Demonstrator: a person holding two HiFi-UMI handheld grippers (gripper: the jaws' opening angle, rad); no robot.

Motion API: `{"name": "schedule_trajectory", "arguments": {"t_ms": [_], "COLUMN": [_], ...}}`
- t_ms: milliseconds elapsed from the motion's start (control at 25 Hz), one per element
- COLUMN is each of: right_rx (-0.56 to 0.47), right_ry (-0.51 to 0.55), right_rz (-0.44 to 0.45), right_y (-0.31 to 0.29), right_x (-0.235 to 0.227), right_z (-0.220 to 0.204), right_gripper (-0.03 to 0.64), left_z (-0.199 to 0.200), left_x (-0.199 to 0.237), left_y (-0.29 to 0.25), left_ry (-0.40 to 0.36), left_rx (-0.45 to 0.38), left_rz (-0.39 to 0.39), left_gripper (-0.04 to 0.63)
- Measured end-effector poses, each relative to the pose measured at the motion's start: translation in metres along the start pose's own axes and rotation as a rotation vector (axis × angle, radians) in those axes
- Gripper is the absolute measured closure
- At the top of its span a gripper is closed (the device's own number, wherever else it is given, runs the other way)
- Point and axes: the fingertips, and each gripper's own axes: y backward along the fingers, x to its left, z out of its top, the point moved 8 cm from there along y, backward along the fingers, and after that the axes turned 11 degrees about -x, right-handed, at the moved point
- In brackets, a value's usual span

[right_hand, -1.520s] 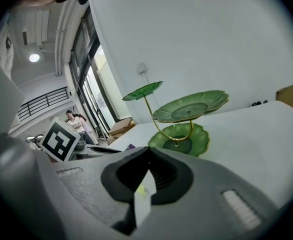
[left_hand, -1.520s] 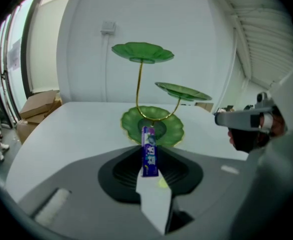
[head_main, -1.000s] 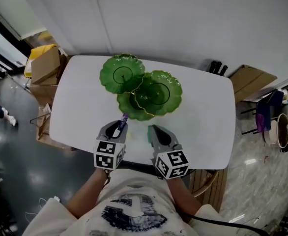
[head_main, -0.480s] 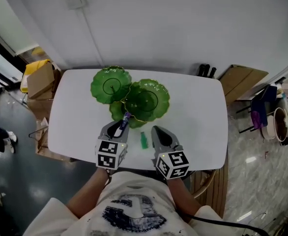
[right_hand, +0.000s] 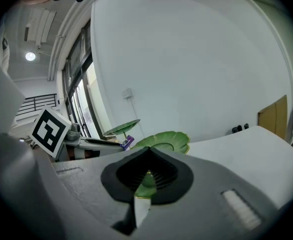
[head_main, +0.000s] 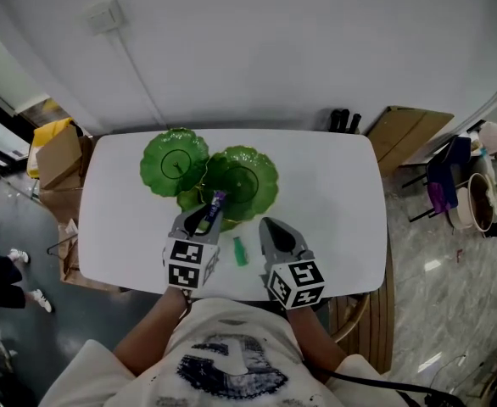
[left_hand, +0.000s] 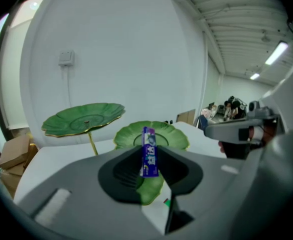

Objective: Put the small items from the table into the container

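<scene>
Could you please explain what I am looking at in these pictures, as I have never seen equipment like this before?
There is no robot here. A person holds a hand-held gripper in each hand, and the marker cubes are part of the grippers. One picture comes from a camera on the person's head, looking steeply down. The other two come from cameras riding on each gripper, looking along its fingers. On the white table stand green leaf-shaped dishes, one raised on a stem, and a small green item lies between the grippers. The left gripper is shut on a purple packet, pinched between its fingers. The right gripper is shut and empty.
</scene>
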Motion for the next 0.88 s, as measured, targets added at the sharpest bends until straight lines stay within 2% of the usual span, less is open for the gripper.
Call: {"name": "schedule_trajectory", "arguments": {"t_ms": [480, 880], "right_rx": [0.016, 0.027], "right_ry": [-0.027, -0.049], "right_rz": [-0.043, -0.066], "right_y": [-0.016, -0.024], "right_x": [-0.026, -0.04], "right_z": [0.003, 0.004], "right_gripper": [0.618, 0.618], "left_z": [0.006, 0.003], "left_x": [-0.004, -0.007], "left_y": [-0.043, -0.064], "left_ry": [-0.047, -0.088], "left_rx": [0.055, 0.108], "left_rz": [-0.061, -0.081], "left_gripper": [0.508, 0.506]}}
